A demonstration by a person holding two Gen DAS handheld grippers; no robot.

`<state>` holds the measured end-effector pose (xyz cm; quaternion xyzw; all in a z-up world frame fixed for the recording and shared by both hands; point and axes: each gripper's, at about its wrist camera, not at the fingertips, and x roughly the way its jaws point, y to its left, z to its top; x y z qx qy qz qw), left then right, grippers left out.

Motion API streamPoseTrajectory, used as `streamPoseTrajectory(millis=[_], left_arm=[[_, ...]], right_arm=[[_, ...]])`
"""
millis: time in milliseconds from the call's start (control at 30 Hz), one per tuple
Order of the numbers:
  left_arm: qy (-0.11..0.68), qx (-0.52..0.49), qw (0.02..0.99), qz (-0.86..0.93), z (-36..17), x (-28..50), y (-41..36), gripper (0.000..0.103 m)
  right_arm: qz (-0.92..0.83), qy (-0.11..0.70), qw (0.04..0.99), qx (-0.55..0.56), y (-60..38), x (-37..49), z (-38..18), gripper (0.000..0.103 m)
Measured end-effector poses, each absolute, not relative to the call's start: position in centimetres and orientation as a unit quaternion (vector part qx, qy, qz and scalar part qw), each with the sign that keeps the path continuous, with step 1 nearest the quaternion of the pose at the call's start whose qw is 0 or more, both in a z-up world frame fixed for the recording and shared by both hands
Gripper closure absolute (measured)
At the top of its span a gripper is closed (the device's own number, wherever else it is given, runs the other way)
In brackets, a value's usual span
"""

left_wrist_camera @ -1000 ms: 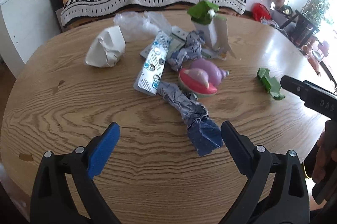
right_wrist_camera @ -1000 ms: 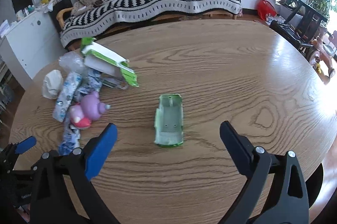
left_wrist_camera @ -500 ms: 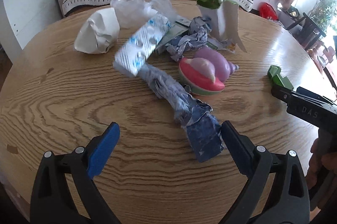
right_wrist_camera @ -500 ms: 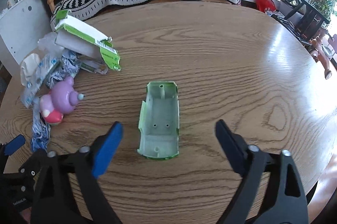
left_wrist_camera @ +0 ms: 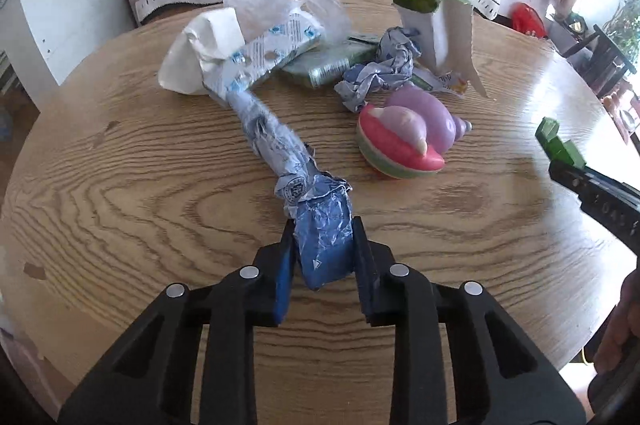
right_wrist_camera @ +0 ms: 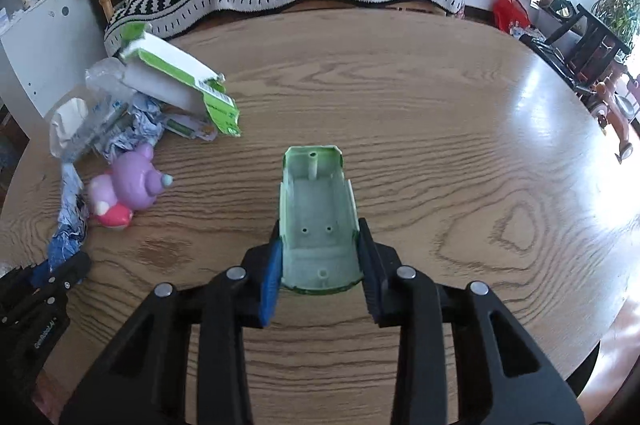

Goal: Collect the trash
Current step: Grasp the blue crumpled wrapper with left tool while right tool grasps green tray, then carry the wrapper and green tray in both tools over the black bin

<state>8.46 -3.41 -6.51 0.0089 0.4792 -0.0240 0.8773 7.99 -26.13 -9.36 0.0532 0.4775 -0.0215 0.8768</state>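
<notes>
Round wooden table [left_wrist_camera: 120, 209], grain running in long loops.

Left gripper [left_wrist_camera: 323, 249]: we note its jaws have just been closing, and the blue pads now pinch the near end of a crumpled blue wrapper [left_wrist_camera: 324, 245]. The wrapper is foil-like, creased, dark blue at the gripped end, paler and twisted into a long rope toward the far left edge, where it meets a white-and-blue packet [left_wrist_camera: 268, 53] and a crumpled white paper bag [left_wrist_camera: 200, 53].

Right gripper [right_wrist_camera: 319, 257]: jaws also just closing, now pressed on both side walls of a pale green plastic toy shell [right_wrist_camera: 316, 217], lying hollow side up near the middle of the table. Inside we see small holes and a moulded post; the rims are darker green.

The rest of the heap sits toward the far left edge: a torn green-and-white carton [left_wrist_camera: 436, 21], clear plastic film [left_wrist_camera: 256, 1], a grey-blue paper wad [left_wrist_camera: 384, 65], and a pink-and-purple toy [left_wrist_camera: 408, 141] just beside it.
</notes>
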Motion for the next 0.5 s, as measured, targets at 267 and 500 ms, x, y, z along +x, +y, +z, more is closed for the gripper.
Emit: streamPoseTrajectory(millis=[267, 500], left_arm=[[0.454, 0.006, 0.89, -0.04, -3.8, 6.5, -4.6, 0.078], [0.439, -0.001, 0.897, -0.045, -2.0, 5.6, -5.2, 0.078]], right_arm=[[-0.02, 0.458, 0.887, 0.06, -26.3, 6.1, -7.2, 0.069], [-0.017, 0.439, 0.896, 0.062, -27.3, 3.7, -5.0, 0.069]])
